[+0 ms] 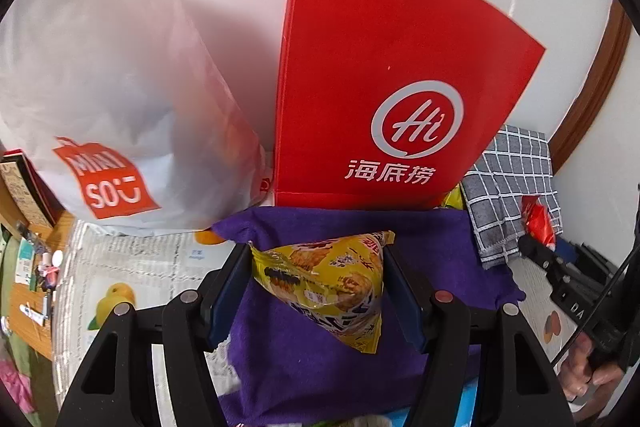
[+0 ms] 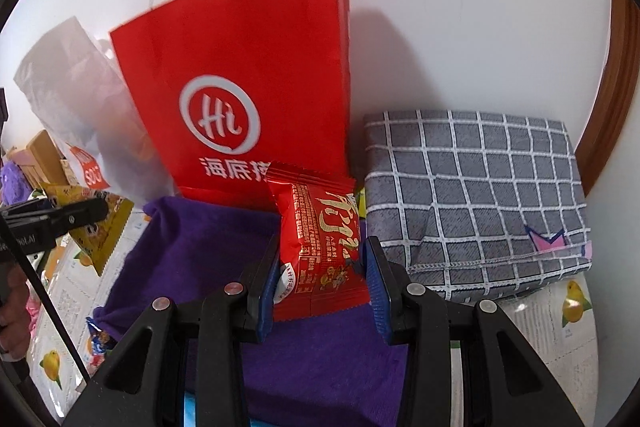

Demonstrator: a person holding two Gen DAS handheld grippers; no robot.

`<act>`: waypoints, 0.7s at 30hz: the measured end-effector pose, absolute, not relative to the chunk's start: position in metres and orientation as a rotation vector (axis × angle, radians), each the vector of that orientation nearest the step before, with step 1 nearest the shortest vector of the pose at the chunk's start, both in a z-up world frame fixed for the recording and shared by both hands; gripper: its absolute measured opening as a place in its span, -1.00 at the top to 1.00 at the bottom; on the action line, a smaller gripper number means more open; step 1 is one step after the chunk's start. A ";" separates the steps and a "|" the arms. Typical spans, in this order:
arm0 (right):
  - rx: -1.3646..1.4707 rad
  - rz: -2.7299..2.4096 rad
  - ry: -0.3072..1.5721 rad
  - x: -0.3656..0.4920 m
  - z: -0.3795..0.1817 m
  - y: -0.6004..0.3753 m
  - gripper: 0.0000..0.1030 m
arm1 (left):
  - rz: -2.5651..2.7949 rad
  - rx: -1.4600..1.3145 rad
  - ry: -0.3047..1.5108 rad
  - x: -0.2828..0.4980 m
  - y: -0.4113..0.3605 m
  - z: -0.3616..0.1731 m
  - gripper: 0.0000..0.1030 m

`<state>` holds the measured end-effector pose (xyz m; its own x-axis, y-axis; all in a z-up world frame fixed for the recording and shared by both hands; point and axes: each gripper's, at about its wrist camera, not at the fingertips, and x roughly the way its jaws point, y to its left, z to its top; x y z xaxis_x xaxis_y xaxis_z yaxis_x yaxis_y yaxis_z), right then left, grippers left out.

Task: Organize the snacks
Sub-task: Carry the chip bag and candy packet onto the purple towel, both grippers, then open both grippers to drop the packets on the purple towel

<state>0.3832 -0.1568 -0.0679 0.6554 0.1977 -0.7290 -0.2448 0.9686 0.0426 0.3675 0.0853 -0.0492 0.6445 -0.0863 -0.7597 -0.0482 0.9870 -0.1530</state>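
Observation:
My left gripper (image 1: 316, 267) is shut on a yellow snack packet (image 1: 328, 283) and holds it above a purple cloth (image 1: 320, 367). My right gripper (image 2: 320, 259) is shut on a red snack packet (image 2: 320, 247), held upright over the same purple cloth (image 2: 192, 247). A tall red paper bag with a white "Hi" logo (image 1: 380, 87) stands against the wall just behind both packets; it also shows in the right wrist view (image 2: 248, 75). The right gripper with its red packet (image 1: 538, 223) shows at the right of the left wrist view.
A white MINISO plastic bag (image 1: 104, 99) stands left of the red bag. A folded grey checked cloth (image 2: 476, 195) lies to the right. Fruit-printed newspaper (image 1: 132, 279) covers the table. Cluttered items (image 1: 32, 259) sit at the far left edge.

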 end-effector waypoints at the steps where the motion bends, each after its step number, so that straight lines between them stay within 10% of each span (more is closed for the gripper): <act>1: -0.053 0.253 0.830 0.387 -0.074 -0.158 0.24 | -0.024 -0.165 0.877 0.372 0.085 -0.053 -0.24; 21: -0.113 0.289 1.101 0.426 -0.168 -0.149 0.24 | -0.088 -0.253 1.051 0.413 0.086 -0.137 -0.24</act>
